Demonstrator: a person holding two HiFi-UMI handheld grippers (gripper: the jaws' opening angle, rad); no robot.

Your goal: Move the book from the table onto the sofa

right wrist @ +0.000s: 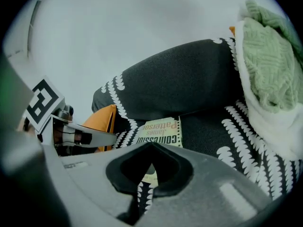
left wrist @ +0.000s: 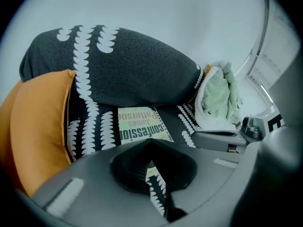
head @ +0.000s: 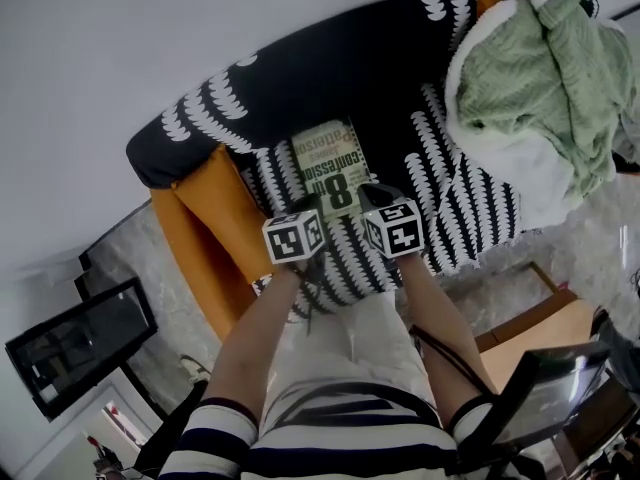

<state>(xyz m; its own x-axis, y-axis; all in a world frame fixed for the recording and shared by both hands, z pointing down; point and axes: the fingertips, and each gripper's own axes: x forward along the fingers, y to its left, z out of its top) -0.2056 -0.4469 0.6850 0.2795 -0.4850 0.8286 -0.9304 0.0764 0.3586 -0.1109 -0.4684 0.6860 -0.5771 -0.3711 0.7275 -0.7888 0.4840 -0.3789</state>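
Judging the placing done, lift your left gripper [head: 312,206], jaws together and empty, then your right gripper [head: 372,196], also closed on nothing, straight up so neither nudges the book [head: 328,160] lying on the sofa [head: 210,118] seat just ahead of both.

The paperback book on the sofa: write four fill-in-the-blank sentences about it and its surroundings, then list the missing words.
1. The pale green paperback book lies on the black, white-patterned fabric sofa with its printed cover facing ____.
2. The plain cushion beside it is ____.
3. The knitted blanket heaped at the sofa's other end is pale ____.
4. The left gripper and the right gripper both have jaws ____ on nothing.
Missing words: up, orange, green, shut.
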